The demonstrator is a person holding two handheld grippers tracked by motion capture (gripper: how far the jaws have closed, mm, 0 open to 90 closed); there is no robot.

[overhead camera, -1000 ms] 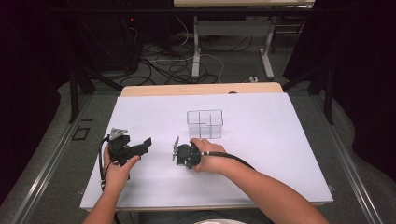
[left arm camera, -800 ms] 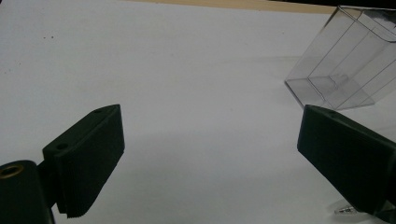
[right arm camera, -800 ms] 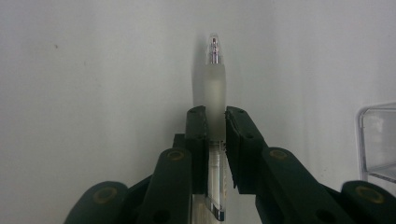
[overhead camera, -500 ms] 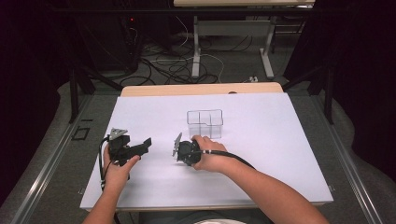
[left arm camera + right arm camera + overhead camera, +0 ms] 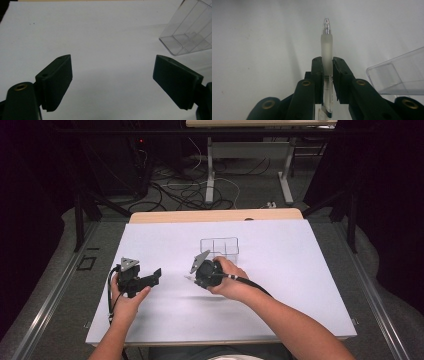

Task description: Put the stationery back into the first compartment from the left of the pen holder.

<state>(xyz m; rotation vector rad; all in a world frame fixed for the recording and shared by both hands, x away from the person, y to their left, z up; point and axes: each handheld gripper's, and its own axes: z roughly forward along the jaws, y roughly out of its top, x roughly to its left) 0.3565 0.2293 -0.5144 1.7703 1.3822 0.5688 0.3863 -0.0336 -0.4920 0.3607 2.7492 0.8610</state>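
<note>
Scene: a person at a white-covered counter (image 5: 280, 285) works a hand-held gripper in each hand, a clear divided box (image 5: 220, 247) standing near the middle of the sheet.

Right gripper (image 5: 192, 272): its jaws are closed on a pen (image 5: 327, 50) with a frosted barrel and a clear tip, which sticks straight out beyond the jaw ends; in the high view the gripper sits just in front of the box, on the person's side.

Left gripper (image 5: 156, 272): jaws spread wide with nothing between them, held low over bare sheet well to the left of the box.

Box: transparent, split into compartments, apparently empty; a corner of it shows at the right edge of the right gripper view (image 5: 397, 77) and at the upper right of the left gripper view (image 5: 187, 32).

Step in hand: carrying, by the look of it, with the pen gripped and clear of the sheet and the box close by as the likely destination.

Next move calls for: lifting the pen's tip above the box wall, lining it up over one compartment, then easing the jaws apart; the free gripper could steady the light box if it slides.
</note>
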